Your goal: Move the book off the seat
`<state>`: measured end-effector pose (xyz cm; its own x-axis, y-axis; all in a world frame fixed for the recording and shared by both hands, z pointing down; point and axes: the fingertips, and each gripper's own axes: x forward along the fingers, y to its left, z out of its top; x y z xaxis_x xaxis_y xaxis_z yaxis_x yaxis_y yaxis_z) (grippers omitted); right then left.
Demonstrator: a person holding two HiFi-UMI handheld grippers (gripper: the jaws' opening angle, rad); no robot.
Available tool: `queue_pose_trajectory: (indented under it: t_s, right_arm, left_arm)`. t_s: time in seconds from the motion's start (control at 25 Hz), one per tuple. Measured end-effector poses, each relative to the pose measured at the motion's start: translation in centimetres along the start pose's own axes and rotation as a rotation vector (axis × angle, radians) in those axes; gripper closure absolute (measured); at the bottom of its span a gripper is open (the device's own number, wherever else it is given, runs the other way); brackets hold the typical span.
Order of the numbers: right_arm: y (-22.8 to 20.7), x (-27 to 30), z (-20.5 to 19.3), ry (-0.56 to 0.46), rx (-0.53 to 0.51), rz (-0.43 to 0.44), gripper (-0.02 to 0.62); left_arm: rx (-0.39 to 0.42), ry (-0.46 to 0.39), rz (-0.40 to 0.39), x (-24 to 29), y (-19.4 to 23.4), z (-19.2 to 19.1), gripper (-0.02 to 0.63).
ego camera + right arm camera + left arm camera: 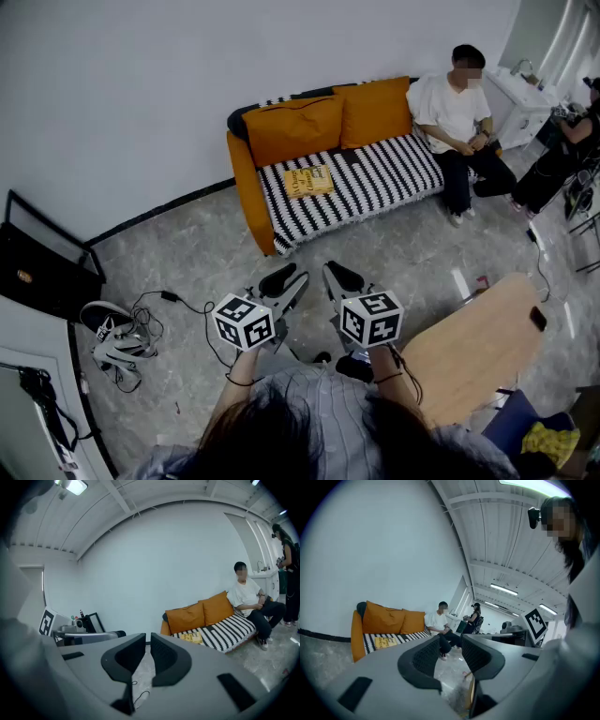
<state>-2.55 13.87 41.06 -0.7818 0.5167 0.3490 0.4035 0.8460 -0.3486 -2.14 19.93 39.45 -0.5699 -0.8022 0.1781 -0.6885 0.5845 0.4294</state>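
A yellow book lies on the striped seat of the orange sofa, at twelve o'clock, well apart from both grippers. The left gripper holds its fingers slightly apart, empty; the right gripper has its fingers closed on nothing.

One sofa at twelve o'clock carries one yellow book and two orange cushions: left cushion, right cushion. Two people sit around two o'clock: seated person, second person. There are two tools, left tool and right tool, and one wooden surface at four o'clock.
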Motion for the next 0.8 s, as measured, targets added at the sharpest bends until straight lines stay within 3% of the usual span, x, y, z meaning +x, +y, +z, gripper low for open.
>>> queue_pose_trajectory:
  t_s: [0.44, 0.8]
  right_arm:
    - [0.18, -0.74, -0.24, 0.018, -0.036, 0.000, 0.551]
    - [-0.42, -0.81, -0.07, -0.015, 0.019, 0.004, 0.549]
  left_arm:
    - [-0.013, -0.015, -0.007, -0.14, -0.86, 0.03, 0.449]
    - [-0.026, -0.023, 0.008, -0.46, -0.41, 0.42, 0.449]
